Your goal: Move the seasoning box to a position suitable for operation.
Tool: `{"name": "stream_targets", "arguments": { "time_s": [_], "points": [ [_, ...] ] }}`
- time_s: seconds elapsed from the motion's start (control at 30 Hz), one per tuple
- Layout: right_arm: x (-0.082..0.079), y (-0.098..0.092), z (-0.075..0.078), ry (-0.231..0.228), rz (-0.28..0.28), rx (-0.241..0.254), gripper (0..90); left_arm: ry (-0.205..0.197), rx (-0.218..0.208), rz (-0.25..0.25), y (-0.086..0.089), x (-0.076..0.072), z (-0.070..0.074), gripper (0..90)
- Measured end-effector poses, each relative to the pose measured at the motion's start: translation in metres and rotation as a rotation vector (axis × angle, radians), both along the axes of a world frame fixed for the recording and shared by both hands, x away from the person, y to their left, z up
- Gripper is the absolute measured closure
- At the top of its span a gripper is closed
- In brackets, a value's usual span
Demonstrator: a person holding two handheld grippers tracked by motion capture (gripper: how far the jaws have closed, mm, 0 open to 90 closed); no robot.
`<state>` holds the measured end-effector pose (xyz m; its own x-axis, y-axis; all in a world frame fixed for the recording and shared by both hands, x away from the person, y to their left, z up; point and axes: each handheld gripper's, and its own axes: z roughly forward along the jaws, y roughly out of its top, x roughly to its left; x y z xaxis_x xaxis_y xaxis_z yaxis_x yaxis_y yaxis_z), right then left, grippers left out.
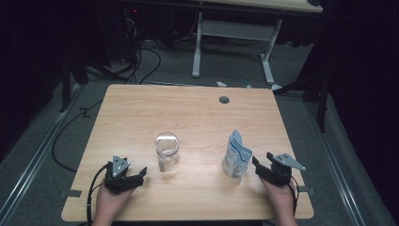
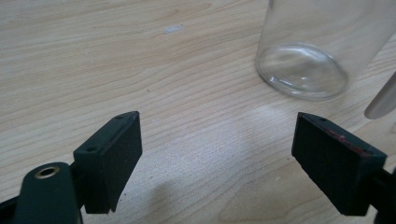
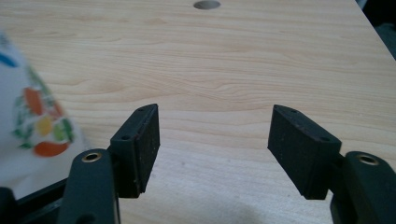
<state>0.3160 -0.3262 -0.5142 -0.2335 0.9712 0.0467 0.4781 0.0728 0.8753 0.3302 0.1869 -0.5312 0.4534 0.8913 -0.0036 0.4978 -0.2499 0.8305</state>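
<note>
High view: glass jar (image 1: 167, 149) mid-table (image 1: 188, 108), white pouch (image 1: 236, 154) upright to its right; left gripper (image 1: 134, 175) and right gripper (image 1: 261, 167) rest near the front edge | Left gripper view: jaws spread, empty, jar ahead | Right gripper view: jaws spread, empty, blurred pouch, perhaps fruit-printed, at left

table (image 1: 188, 113): light wood with fine brown grain; one small dark grey round spot (image 1: 224, 100) near the far edge
glass jar (image 1: 167, 149): clear and colourless, with pale highlights
pouch (image 1: 236, 155): white with blue print in the high view; in the right gripper view, orange, yellow and green blotches on white
left tongs (image 1: 133, 178): black, with a grey plate on top
right tongs (image 1: 263, 165): black, with a grey plate on top; brass-coloured rivets
floor (image 1: 56, 141): grey
cables (image 1: 141, 61): black
</note>
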Motion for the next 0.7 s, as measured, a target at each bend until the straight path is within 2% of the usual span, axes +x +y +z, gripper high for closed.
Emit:
{"name": "stream_targets", "arguments": {
  "time_s": [0.03,0.1,0.17,0.2,0.3,0.4,0.43,0.47,0.5,0.53,0.6,0.67,0.7],
  "points": [
    [0.0,0.0,0.0,0.0,0.0,0.0,35.4,0.0,0.0,0.0,0.0,0.0,0.0,16.6],
    [-0.003,0.0,-0.004,0.003,0.007,0.006,35.5,-0.005,-0.026,0.007,0.002,-0.003,0.0,17.8],
    [-0.005,0.002,-0.005,0.018,0.03,0.018,35.3,-0.013,-0.067,-0.005,0.006,-0.005,0.0,18.8],
    [-0.006,0.005,-0.004,0.018,0.042,0.003,35.0,-0.018,-0.091,-0.001,0.009,-0.005,0.0,19.7],
    [-0.007,0.006,-0.004,0.023,0.049,-0.008,37.0,-0.013,-0.114,0.008,0.01,-0.005,-0.001,21.3],
    [-0.008,0.007,-0.006,0.019,0.064,0.022,42.9,-0.007,-0.102,0.004,0.009,-0.005,-0.001,24.4],
    [-0.008,0.007,-0.006,0.019,0.064,0.022,42.9,-0.006,-0.089,0.003,0.007,-0.005,-0.001,24.4],
    [-0.007,0.005,-0.005,0.011,0.074,0.055,46.3,-0.008,-0.074,0.0,0.006,-0.005,-0.001,24.8],
    [-0.007,0.005,-0.005,0.011,0.074,0.055,46.3,-0.008,-0.062,0.0,0.004,-0.005,-0.002,24.8],
    [-0.007,0.004,-0.005,0.006,0.076,0.073,50.9,-0.011,-0.046,-0.003,0.003,-0.005,-0.002,25.1],
    [-0.009,0.002,-0.004,-0.021,0.058,0.109,54.7,-0.03,-0.043,-0.005,0.002,-0.008,-0.001,30.7],
    [-0.01,0.001,-0.003,-0.038,0.072,0.105,53.2,-0.053,-0.055,-0.003,0.004,-0.01,0.0,37.0],
    [-0.01,0.001,-0.003,-0.038,0.072,0.105,53.2,-0.08,-0.065,0.0,0.004,-0.012,0.001,37.0]
  ]
}}
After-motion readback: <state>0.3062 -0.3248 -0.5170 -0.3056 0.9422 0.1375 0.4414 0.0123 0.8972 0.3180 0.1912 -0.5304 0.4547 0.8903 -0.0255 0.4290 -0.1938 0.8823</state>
